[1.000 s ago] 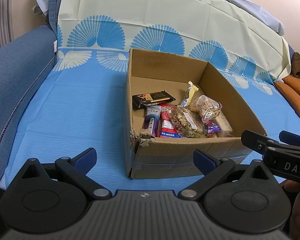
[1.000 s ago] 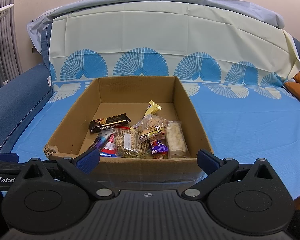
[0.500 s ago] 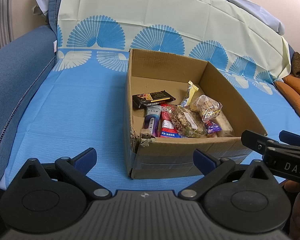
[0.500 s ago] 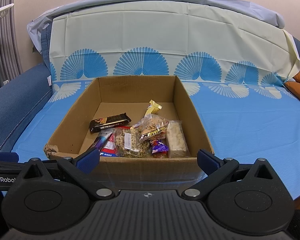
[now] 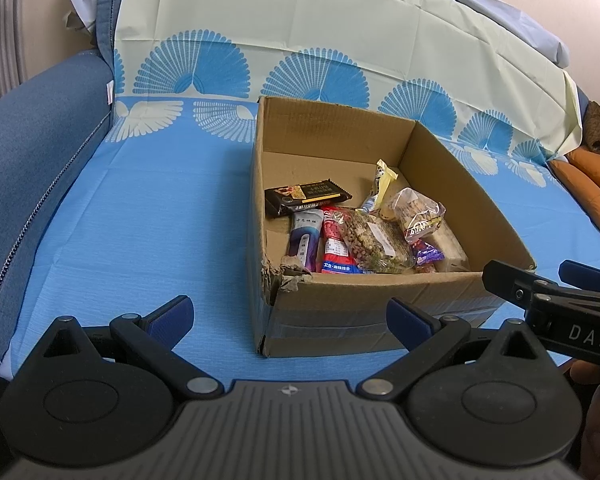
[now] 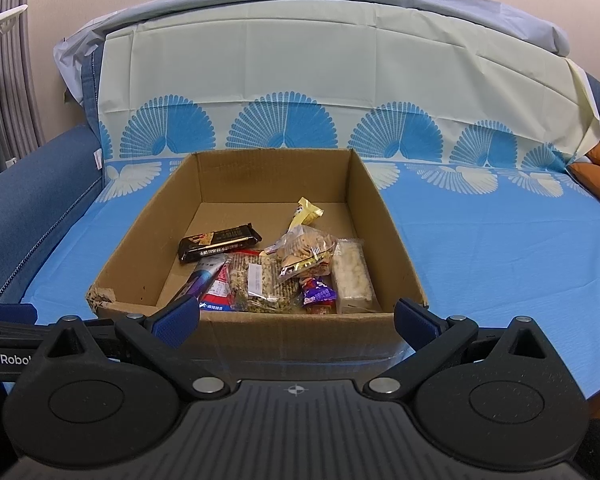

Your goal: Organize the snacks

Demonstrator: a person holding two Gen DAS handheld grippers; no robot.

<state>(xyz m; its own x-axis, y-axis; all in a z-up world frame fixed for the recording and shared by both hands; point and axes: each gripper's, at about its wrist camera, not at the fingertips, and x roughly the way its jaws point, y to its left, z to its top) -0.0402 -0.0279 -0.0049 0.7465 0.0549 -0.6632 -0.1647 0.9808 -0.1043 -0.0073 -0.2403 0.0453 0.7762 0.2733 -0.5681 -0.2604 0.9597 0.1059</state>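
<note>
Box: a brown cardboard box point(image 6: 256, 184) sits open on the blue cloth point(image 5: 140, 232); its near left corner is torn.
Snacks: all lie inside the box, crowded toward its near side.
Black bar point(image 6: 219, 241): at 10 o'clock of the pile, lying flat.
Yellow wrapper point(image 6: 305, 216): at 12 o'clock, farthest back.
Clear cookie bag point(image 6: 306, 254): on top, in the middle.
Seed bar point(image 6: 260, 286): at 6 o'clock, by the near wall.
White rice bar point(image 6: 352, 276): at 3 o'clock, along the right wall.
Left claw point(image 5: 290, 316): wide apart, holding nothing, in front of the box.
Right claw point(image 6: 296, 318): wide apart, holding nothing, just before the near wall.
</note>
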